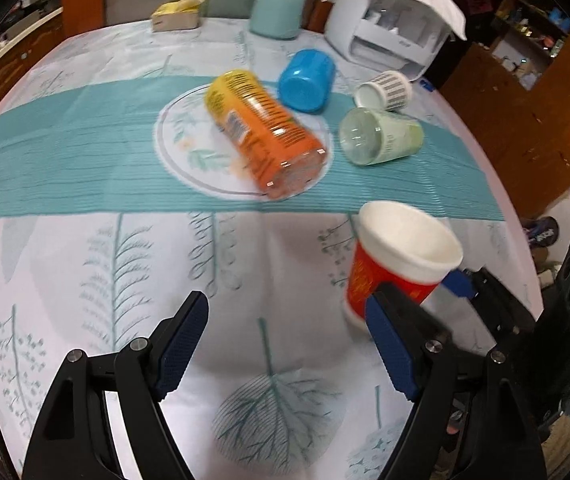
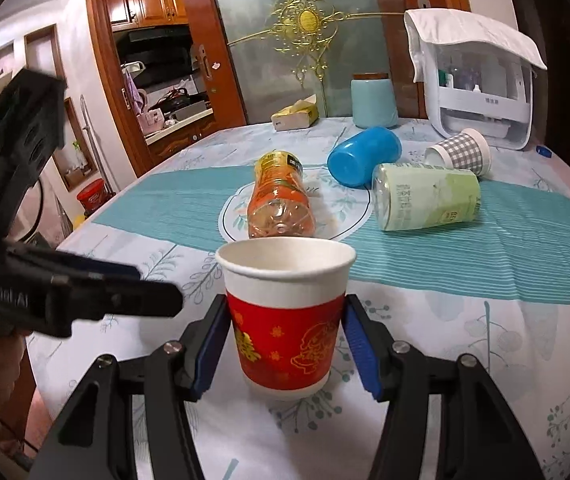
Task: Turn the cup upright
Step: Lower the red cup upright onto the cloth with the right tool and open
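Now the red paper cup stands upright on the table, near its front edge, pinched between the blue pads of the right gripper. Beside it the left gripper hangs spread wide, holding nothing.

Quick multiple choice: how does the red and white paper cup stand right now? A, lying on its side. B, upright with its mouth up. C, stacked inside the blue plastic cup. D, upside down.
B: the red and white paper cup stands mouth-up between the right hand-held gripper's pads.
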`<control>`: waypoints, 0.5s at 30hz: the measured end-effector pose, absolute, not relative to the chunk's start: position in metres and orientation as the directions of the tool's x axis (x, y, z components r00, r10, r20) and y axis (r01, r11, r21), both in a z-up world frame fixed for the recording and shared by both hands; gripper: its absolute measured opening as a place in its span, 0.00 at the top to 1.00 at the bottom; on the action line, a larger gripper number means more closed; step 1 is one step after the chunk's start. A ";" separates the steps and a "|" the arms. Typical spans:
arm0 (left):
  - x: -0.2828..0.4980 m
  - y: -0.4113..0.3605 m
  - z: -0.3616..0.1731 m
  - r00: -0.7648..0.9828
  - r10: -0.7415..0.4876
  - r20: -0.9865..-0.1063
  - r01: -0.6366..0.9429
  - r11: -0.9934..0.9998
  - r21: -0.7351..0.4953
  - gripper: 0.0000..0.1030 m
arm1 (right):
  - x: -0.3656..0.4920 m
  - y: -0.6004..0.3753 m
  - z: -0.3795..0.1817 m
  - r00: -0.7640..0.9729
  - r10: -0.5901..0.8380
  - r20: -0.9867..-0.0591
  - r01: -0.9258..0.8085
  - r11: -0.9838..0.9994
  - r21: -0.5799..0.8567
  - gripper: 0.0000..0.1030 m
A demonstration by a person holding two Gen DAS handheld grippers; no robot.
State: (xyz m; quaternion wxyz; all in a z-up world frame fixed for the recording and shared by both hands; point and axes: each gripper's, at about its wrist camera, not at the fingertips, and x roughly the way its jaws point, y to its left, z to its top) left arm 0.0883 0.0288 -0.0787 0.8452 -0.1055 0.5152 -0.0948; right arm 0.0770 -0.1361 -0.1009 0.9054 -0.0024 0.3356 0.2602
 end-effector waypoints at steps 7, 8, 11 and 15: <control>0.095 0.014 -0.088 0.453 -0.268 -0.850 0.076 0.962 -0.263 0.23 | 0.065 -0.138 -0.103 0.645 0.460 -0.611 -0.476 0.866 0.150 0.44; 0.095 0.013 -0.089 0.456 -0.265 -0.850 0.077 0.963 -0.260 0.23 | 0.064 -0.138 -0.103 0.645 0.458 -0.612 -0.475 0.867 0.148 0.44; 0.092 0.015 -0.092 0.455 -0.262 -0.851 0.076 0.964 -0.256 0.23 | 0.060 -0.136 -0.104 0.645 0.452 -0.616 -0.477 0.868 0.137 0.44; 0.087 0.018 -0.099 0.448 -0.254 -0.857 0.074 0.966 -0.248 0.23 | 0.054 -0.132 -0.106 0.645 0.441 -0.625 -0.487 0.867 0.109 0.41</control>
